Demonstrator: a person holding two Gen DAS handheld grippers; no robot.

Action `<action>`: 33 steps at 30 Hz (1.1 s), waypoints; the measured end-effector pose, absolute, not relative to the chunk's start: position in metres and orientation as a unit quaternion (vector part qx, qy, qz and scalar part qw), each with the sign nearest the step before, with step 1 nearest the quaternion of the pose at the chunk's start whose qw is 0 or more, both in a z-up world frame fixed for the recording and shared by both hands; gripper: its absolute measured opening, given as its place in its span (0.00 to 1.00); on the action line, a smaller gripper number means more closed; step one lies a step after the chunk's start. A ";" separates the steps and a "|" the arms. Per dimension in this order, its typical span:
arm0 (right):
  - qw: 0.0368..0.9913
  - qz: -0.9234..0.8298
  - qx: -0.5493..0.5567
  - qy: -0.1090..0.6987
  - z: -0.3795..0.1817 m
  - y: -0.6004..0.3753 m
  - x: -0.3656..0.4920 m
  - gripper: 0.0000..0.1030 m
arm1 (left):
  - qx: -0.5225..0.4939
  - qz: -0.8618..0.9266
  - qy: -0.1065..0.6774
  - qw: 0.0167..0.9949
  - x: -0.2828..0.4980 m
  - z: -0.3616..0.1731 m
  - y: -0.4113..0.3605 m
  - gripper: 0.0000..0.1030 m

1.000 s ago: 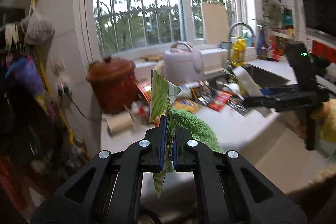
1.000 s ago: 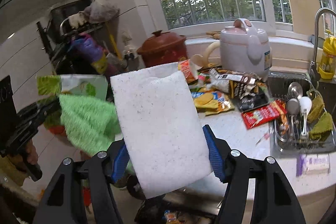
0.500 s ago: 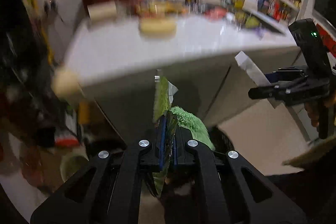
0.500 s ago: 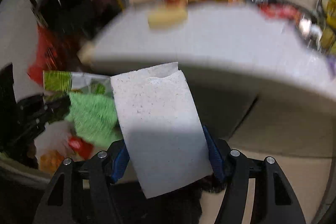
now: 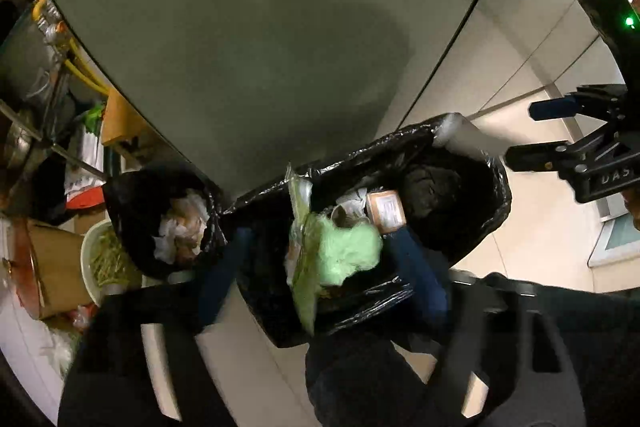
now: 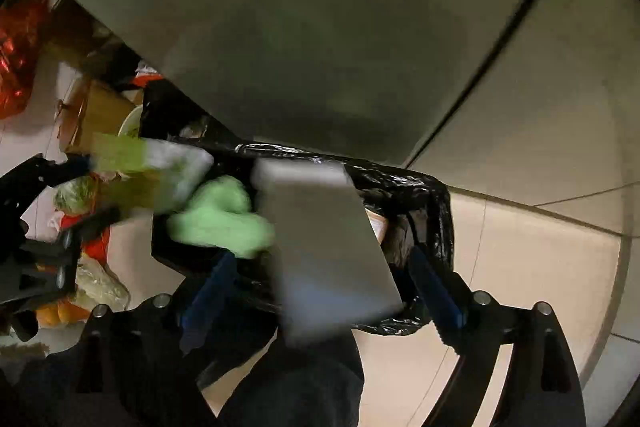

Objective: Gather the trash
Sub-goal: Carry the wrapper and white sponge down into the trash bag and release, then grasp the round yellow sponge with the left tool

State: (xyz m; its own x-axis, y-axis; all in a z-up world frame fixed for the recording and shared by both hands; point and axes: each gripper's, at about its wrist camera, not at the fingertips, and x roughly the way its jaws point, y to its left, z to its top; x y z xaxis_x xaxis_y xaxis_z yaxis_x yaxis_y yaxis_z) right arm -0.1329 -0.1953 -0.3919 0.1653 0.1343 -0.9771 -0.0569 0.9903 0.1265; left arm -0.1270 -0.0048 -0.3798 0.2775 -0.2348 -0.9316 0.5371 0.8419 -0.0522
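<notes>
Both tools point down over the black-lined trash bin on the floor; the left tool has just been opening, its jaws wide, the green wrapper and green fluffy cloth loose between them, above the bin; the right tool has also just been opening, the white sheet free between its jaws; a second black bag stands beside the bin's left edge, a cabinet door behind.

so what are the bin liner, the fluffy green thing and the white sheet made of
Bin liner: thin black plastic film, glossy; it crinkles and glints along the rim.
Fluffy green thing: soft pile fabric, probably microfibre or chenille; matte and fuzzy, though blurred.
White sheet: flat, matte and stiff-looking, perhaps foam or a thin sponge; blur leaves this open.
</notes>
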 end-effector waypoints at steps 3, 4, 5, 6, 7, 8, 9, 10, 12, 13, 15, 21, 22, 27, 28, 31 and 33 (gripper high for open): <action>0.768 0.059 0.031 0.637 -0.368 -0.202 -0.136 0.86 | 0.143 -0.247 0.544 0.789 -0.127 -0.356 0.001 0.75; 0.772 0.059 0.032 0.633 -0.351 -0.203 -0.136 0.86 | 0.142 -0.250 0.541 0.790 -0.127 -0.348 0.001 0.75; 0.777 0.062 0.034 0.626 -0.335 -0.202 -0.138 0.86 | 0.138 -0.256 0.536 0.793 -0.127 -0.330 0.002 0.75; 0.789 0.070 0.039 0.610 -0.307 -0.203 -0.138 0.86 | 0.132 -0.263 0.521 0.801 -0.127 -0.303 0.005 0.77; 0.802 0.076 0.041 0.591 -0.275 -0.203 -0.135 0.86 | 0.129 -0.268 0.509 0.808 -0.128 -0.280 0.007 0.81; 0.814 0.085 0.047 0.572 -0.248 -0.203 -0.133 0.87 | 0.125 -0.267 0.492 0.819 -0.129 -0.250 0.011 0.84; 0.830 0.098 0.055 0.546 -0.214 -0.201 -0.132 0.89 | 0.115 -0.264 0.474 0.832 -0.127 -0.222 0.015 0.86; 0.849 0.103 0.059 0.515 -0.179 -0.198 -0.129 0.96 | 0.104 -0.262 0.461 0.841 -0.125 -0.199 0.018 0.88; 0.877 0.117 0.065 0.462 -0.127 -0.200 -0.121 0.95 | 0.078 -0.250 0.423 0.867 -0.116 -0.149 0.026 0.90; 0.889 0.120 0.067 0.436 -0.104 -0.199 -0.113 0.95 | 0.071 -0.241 0.405 0.879 -0.109 -0.131 0.028 0.91; 0.909 0.113 0.068 0.395 -0.074 -0.200 -0.098 0.95 | 0.056 -0.218 0.359 0.906 -0.089 -0.093 0.029 0.92; 0.945 0.062 0.064 0.316 -0.023 -0.223 -0.029 0.95 | 0.053 -0.203 0.308 0.928 -0.010 -0.064 -0.004 0.93; 0.946 0.055 0.068 0.313 -0.020 -0.229 -0.019 0.95 | 0.063 -0.207 0.312 0.925 0.002 -0.067 -0.016 0.93; 0.939 0.021 0.101 0.328 -0.026 -0.261 0.004 0.95 | 0.093 -0.209 0.353 0.907 0.048 -0.096 -0.070 0.93; 0.936 0.016 0.108 0.335 -0.031 -0.266 0.004 0.95 | 0.099 -0.212 0.352 0.906 0.051 -0.099 -0.078 0.93; 0.928 0.003 0.114 0.354 -0.044 -0.278 0.000 0.95 | 0.106 -0.221 0.363 0.899 0.059 -0.109 -0.098 0.93; 0.925 -0.001 0.117 0.362 -0.052 -0.283 -0.003 0.95 | 0.113 -0.224 0.364 0.897 0.061 -0.114 -0.109 0.93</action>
State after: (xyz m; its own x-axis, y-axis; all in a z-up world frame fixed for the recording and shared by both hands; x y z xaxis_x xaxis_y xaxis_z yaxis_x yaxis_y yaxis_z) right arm -0.0026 -0.2833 -0.0518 0.7380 0.0838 -0.6696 0.0859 0.9725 0.2164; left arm 0.0610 -0.1086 -0.1135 0.6346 -0.3191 -0.7039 0.4841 0.8741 0.0403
